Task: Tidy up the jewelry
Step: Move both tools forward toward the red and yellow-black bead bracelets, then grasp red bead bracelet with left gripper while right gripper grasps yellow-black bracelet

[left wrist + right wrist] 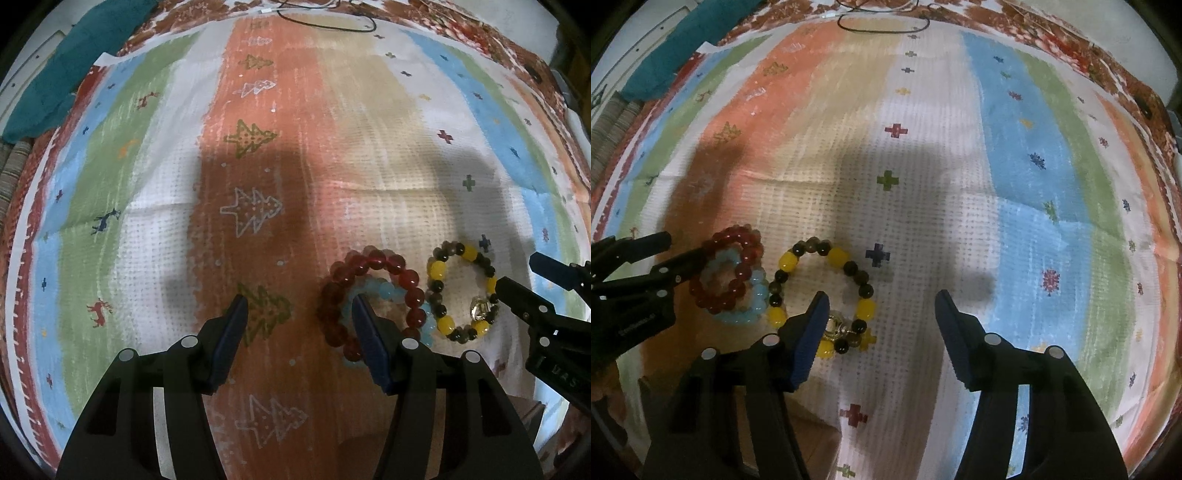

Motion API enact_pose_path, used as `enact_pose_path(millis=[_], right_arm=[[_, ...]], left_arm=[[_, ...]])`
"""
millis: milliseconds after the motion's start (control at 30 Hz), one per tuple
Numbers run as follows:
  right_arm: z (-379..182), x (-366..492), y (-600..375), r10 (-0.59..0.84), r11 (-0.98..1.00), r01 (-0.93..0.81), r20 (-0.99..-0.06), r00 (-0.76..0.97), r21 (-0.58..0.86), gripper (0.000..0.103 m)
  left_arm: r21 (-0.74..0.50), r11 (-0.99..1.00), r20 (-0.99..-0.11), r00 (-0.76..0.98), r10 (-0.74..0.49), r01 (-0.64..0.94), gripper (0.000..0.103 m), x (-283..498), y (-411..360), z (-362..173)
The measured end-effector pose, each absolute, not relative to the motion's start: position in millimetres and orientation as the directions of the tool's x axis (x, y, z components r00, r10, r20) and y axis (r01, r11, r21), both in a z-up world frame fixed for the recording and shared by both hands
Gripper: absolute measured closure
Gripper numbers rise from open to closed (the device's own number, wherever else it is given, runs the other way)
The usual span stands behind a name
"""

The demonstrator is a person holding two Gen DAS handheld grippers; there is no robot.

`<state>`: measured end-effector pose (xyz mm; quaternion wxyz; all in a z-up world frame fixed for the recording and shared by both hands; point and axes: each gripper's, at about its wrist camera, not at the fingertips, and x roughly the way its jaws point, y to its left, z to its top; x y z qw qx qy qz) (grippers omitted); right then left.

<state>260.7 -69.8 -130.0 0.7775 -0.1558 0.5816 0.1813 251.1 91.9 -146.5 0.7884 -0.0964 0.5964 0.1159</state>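
A red bead bracelet (373, 291) lies on top of a light blue bead bracelet (391, 293) on the striped cloth. A yellow and dark bead bracelet with a gold charm (461, 291) lies just right of them. My left gripper (299, 306) is open, its right finger over the red and blue pair. In the right wrist view the red (735, 273), blue (753, 302) and yellow bracelets (823, 291) show at lower left. My right gripper (881, 301) is open, its left finger over the yellow bracelet's charm.
A striped, patterned cloth (258, 166) covers the surface. A teal cloth (66, 70) lies at the far left edge. A black cable (332, 22) loops at the far edge. The right gripper (517, 280) shows at the right in the left wrist view.
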Motion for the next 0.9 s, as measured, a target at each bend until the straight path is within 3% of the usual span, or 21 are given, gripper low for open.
enact_pose_path(millis=[467, 700, 800, 900], right_arm=[[-149, 270, -60, 0.070, 0.875, -0.482, -0.973, 0.222, -0.047, 0.067], [-154, 274, -60, 0.065, 0.869, -0.491, -0.969, 0.239, -0.063, 0.078], [-157, 275, -63, 0.067, 0.866, -0.496, -0.966, 0.251, -0.069, 0.087], [-157, 275, -65, 0.073, 0.867, -0.493, -0.962, 0.262, -0.069, 0.090]], left_arm=[[0.003, 0.958, -0.967, 0.244, 0.076, -0.287, 0.042, 258, 99, -160], [0.030, 0.965, -0.965, 0.245, 0.097, -0.262, 0.047, 259, 100, -167], [0.027, 0.966, -0.962, 0.256, 0.095, -0.256, 0.060, 258, 100, -168], [0.018, 0.964, -0.960, 0.263, 0.091, -0.266, 0.084, 259, 104, -166]])
